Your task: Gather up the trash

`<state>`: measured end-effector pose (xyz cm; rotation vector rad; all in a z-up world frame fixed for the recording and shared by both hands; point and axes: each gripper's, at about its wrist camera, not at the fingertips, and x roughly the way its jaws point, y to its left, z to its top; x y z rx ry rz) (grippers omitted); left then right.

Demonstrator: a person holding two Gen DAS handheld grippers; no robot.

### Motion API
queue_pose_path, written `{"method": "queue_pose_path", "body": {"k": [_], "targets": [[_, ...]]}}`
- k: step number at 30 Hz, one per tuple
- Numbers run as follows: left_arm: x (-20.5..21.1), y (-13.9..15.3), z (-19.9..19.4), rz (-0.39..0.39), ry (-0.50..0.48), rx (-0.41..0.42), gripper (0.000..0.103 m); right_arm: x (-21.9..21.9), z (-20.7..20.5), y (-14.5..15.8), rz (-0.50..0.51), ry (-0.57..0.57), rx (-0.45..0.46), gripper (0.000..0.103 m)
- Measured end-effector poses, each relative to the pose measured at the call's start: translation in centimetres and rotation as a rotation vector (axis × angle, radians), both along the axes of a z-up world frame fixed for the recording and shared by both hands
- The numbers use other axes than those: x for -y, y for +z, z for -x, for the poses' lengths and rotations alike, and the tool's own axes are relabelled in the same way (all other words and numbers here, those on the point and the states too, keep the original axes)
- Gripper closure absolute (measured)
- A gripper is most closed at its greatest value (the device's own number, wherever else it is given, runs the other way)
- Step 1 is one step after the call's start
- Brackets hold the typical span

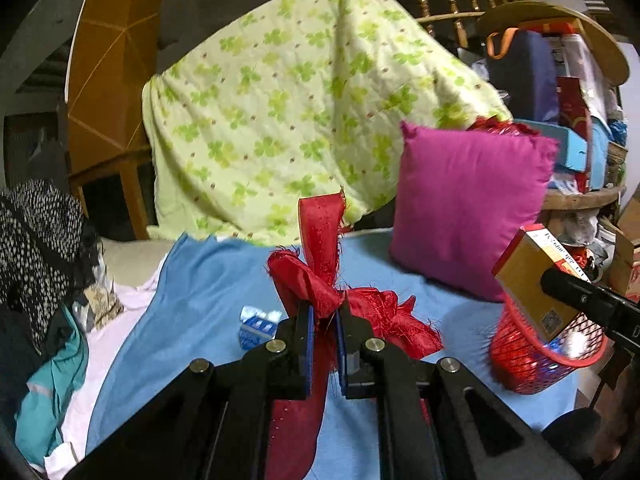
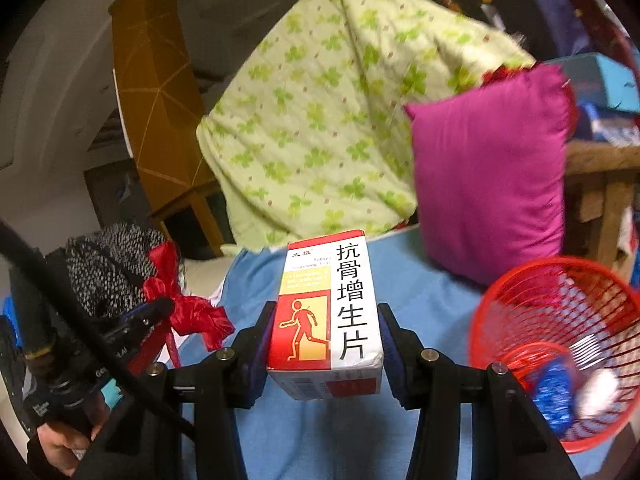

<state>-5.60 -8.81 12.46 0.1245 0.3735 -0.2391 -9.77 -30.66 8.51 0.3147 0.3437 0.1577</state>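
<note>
Two loads: both hands carry trash above the blue bedsheet (image 1: 208, 280).
Left hand-held gripper (image 1: 323, 312): pressed together on a frayed red ribbon (image 1: 320, 272), soft, crumpled and glossy, lifted clear of the bed.
Right hand-held gripper (image 2: 325, 344): pinching a stiff rectangular medicine box (image 2: 326, 304) by its sides.
Red mesh basket (image 2: 560, 304): round plastic, on the right, likely where both go.

- The red ribbon (image 1: 320, 280) runs down behind the left gripper (image 1: 324, 320), its lower end cut off by the frame's bottom edge.
- Inside the red basket (image 2: 560, 344), the blue and white things blur beyond recognition.
- Small print on the medicine box (image 2: 326, 308) is unreadable.
</note>
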Motion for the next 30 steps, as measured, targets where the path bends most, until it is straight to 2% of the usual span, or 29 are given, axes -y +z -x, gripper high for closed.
{"method": "queue_pose_path", "body": {"k": [4, 12, 30], "targets": [[2.0, 1.6, 1.7, -0.018, -0.026, 0.037, 0.093, 1.6, 2.7, 1.7, 0.008, -0.046, 0.031, 0.052], [6.3, 3.7, 4.0, -0.065, -0.079, 0.090, 0.093, 5.4, 6.2, 3.1, -0.022, -0.123, 0.072, 0.052], [15.6, 4.6, 5.8, -0.163, -0.189, 0.134, 0.093, 12.5, 9.9, 2.4, -0.119, -0.238, 0.115, 0.052]]}}
